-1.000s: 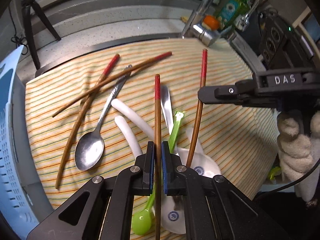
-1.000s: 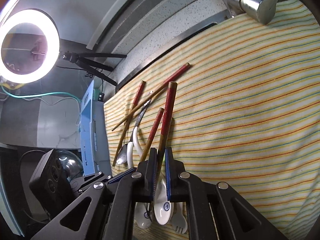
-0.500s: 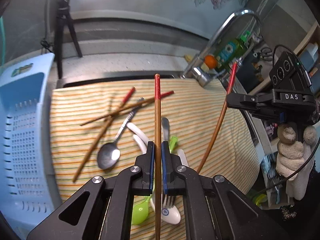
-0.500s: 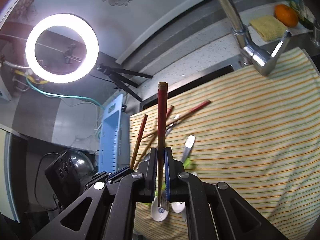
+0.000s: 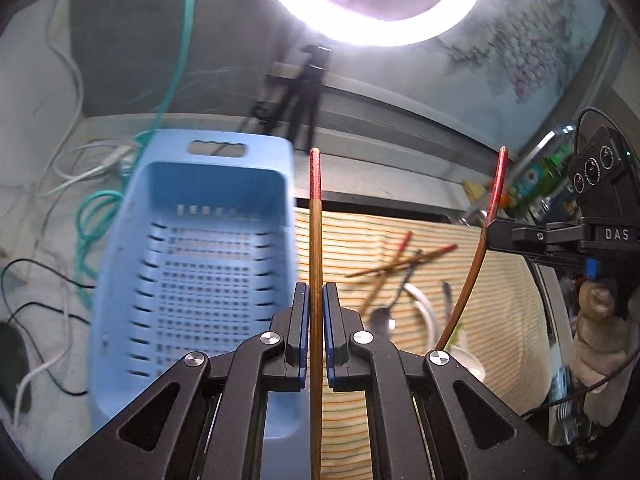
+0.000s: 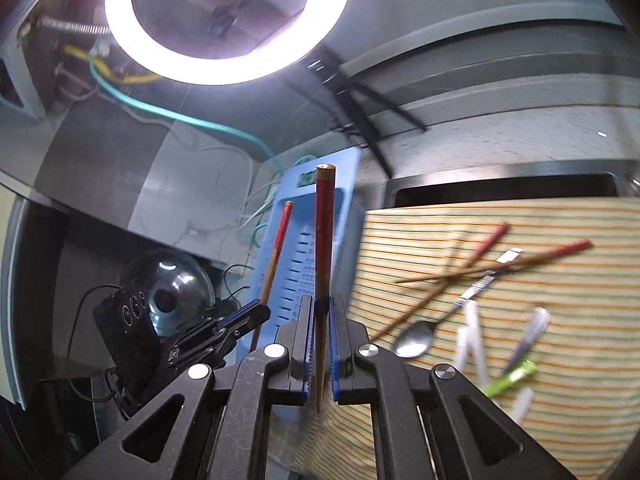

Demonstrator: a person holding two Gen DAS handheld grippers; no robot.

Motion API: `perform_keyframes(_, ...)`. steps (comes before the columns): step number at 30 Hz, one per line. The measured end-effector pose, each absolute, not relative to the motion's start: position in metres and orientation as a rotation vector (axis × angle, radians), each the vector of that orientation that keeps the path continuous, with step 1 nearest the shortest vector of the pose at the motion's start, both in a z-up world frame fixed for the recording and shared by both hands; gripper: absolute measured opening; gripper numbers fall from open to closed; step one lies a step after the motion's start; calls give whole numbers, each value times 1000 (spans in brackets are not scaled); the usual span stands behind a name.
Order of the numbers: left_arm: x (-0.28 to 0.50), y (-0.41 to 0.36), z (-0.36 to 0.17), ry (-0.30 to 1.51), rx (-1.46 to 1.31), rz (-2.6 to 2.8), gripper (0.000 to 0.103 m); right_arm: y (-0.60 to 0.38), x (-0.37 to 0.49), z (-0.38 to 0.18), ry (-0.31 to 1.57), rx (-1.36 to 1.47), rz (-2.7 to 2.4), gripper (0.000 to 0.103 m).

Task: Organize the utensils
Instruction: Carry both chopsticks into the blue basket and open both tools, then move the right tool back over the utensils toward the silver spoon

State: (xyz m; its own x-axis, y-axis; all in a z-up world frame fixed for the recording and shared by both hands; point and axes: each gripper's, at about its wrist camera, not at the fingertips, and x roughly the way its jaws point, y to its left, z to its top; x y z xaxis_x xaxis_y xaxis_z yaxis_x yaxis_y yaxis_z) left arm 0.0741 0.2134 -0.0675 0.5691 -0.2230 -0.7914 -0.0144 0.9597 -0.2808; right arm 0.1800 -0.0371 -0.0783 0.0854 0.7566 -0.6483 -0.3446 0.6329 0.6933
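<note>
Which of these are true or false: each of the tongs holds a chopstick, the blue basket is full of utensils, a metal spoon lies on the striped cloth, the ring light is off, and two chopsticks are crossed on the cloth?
1. Each of the tongs holds a chopstick. True: the left tongs are shut on the left chopstick, the right tongs on the right chopstick.
2. The blue basket is full of utensils. False: no utensils show in it.
3. A metal spoon lies on the striped cloth. True.
4. The ring light is off. False: it glows brightly.
5. Two chopsticks lie crossed on the cloth. True.
</note>
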Motion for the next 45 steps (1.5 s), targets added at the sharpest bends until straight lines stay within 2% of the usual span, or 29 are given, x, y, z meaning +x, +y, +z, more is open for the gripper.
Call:
perform_keyframes(8, 84, 252, -87, 949, -315, -37, 6, 58, 179, -102, 1281, 270, 886, 6)
perform_keyframes(15, 95, 270, -98, 949, -349, -6, 6, 100, 183, -119, 1318, 201, 884, 6)
perform_keyframes(18, 95, 273, -97, 946, -357, -6, 6, 105, 183, -120, 1316, 173, 884, 9)
perform_keyframes(19, 94, 273, -96, 946, -355, -5, 7, 106, 184, -120, 1315, 172, 881, 10)
perform_keyframes(21, 94, 274, -95, 950, -346, 14, 22, 107, 184, -120, 1314, 158, 878, 11)
perform_keyframes(22, 93, 274, -94, 949, -347, 16, 22, 107, 184, -120, 1314, 158, 879, 13)
perform_keyframes(30, 74, 261, -78, 911, -332, 7, 22, 80, 183, -107, 1297, 165, 893, 14)
perform_keyframes(34, 57, 241, -68, 890, -307, -25, 22, 52, 187, -93, 1274, 182, 898, 22)
perform_keyframes(37, 43, 222, -65, 884, -279, -55, 22, 25, 189, -87, 1266, 207, 889, 22)
perform_keyframes(41, 25, 194, -66, 891, -253, -95, 33, -14, 189, -87, 1277, 227, 863, 22)
perform_keyframes(45, 6, 168, -73, 911, -277, -147, 33, -55, 185, -91, 1291, 244, 833, 22)
